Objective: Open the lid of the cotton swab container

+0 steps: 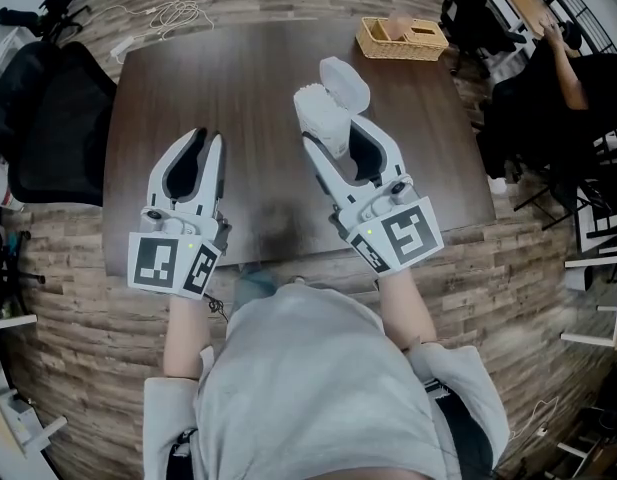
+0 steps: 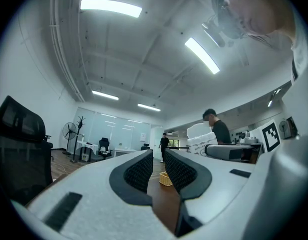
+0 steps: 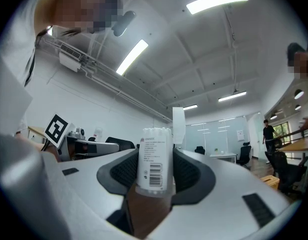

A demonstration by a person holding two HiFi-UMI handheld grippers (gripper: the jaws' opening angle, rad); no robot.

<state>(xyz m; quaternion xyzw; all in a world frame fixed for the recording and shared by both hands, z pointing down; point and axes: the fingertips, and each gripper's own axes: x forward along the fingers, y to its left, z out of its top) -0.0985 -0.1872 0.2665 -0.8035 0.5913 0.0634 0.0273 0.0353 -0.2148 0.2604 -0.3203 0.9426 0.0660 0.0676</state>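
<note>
The cotton swab container (image 1: 323, 123) is a white cylinder held upright above the dark wooden table (image 1: 248, 68). Its flip lid (image 1: 346, 81) stands hinged open at the far side, and the swab tips show at the top. My right gripper (image 1: 333, 133) is shut on the container (image 3: 154, 159), with a pad pressing on each side; the raised lid (image 3: 178, 125) shows behind it. My left gripper (image 1: 208, 138) hovers to the left, apart from the container. Its jaws (image 2: 158, 159) stand a narrow gap apart with nothing between them. The container (image 2: 201, 139) shows to its right.
A wicker basket (image 1: 401, 38) with small boxes sits at the table's far right corner. A black office chair (image 1: 58, 118) stands left of the table. A seated person (image 1: 568, 68) is at the far right, and cables (image 1: 178, 8) lie on the floor beyond the table.
</note>
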